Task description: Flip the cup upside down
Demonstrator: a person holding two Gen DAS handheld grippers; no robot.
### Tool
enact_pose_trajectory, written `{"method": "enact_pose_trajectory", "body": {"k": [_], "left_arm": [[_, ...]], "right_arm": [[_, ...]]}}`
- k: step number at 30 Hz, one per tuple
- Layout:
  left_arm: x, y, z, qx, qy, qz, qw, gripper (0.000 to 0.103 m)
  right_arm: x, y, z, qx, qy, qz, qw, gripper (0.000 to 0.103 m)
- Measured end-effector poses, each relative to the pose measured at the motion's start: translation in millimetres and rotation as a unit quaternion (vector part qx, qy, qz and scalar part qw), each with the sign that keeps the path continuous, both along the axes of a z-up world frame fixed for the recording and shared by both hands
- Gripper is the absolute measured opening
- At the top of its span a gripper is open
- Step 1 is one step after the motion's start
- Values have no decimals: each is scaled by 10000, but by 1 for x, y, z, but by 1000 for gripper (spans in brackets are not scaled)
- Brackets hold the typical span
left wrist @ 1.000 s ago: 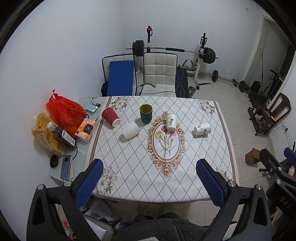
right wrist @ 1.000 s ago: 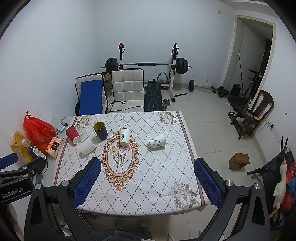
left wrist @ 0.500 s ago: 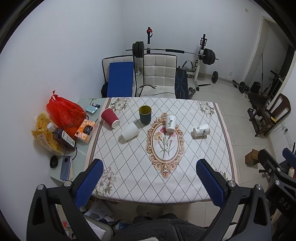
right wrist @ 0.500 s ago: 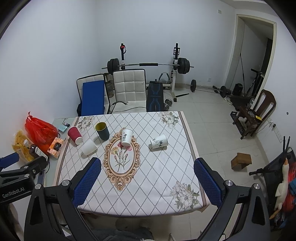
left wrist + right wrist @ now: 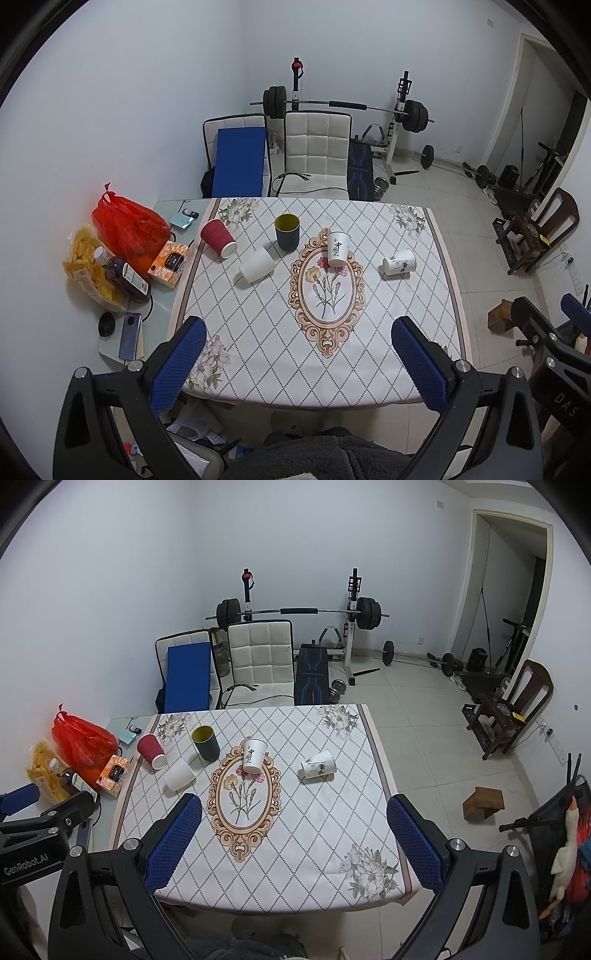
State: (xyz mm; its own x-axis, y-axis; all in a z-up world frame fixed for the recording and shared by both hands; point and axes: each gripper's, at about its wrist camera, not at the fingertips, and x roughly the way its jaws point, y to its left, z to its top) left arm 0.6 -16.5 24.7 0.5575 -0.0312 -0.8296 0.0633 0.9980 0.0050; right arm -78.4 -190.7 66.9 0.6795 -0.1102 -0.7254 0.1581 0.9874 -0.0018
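Observation:
Several cups sit on the patterned tablecloth [image 5: 332, 362]. A dark green cup [image 5: 287, 232] stands upright. A white printed cup [image 5: 338, 248] stands on the oval medallion, upright as far as I can tell. A red cup [image 5: 218, 237], a plain white cup [image 5: 257, 264] and a printed white cup [image 5: 399, 261] lie on their sides. In the right wrist view the same green cup [image 5: 206, 743] and fallen printed cup [image 5: 317, 764] show. My left gripper [image 5: 295, 365] and right gripper [image 5: 293, 843] are both open and empty, high above the table's near edge.
A red bag [image 5: 127, 225], snack bag, bottle [image 5: 122, 275], orange box and phone [image 5: 130, 335] sit on a side table at the left. Chairs [image 5: 316, 155] and a barbell rack stand behind the table. A wooden chair [image 5: 517, 709] is at right.
Both views have shifted slightly, as both grippers rise or draw back a little from the table. The cups have not moved.

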Motion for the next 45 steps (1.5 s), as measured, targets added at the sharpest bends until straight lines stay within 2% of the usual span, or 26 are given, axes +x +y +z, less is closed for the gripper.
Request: {"method": "enact_pose_trajectory", "body": {"k": [13,16,19,25,29,36,41,45], "left_arm": [[-5,-6,-4,35,-32,53,10000,103],[5,-19,-16,102,18,97,9999,103],[18,-34,-39,182,143,83,9997,103],[44,-66,-102,433,446,11,9981,103],[65,-85,-140,424,686,-47,9967,103],[109,-118,-202,553,1089,-316,9920,103],[145,-137,-237,711,1256,-578,9878,103],[181,-150,-261,821,1378,-817,9837,103]], "right_arm": [[1,-6,-2,116,28,2,9999,102],[7,-16,-13,167,101,-58,9998,102],[19,-31,-35,178,299,-150,9993,102],[52,-69,-114,173,1012,-328,9942,102],[69,-99,-174,238,1460,-407,9882,102],[100,-132,-267,270,2247,-695,9716,102],[125,-144,-324,349,2638,-845,9602,102],[147,-146,-357,371,2940,-1003,9498,102]]}}
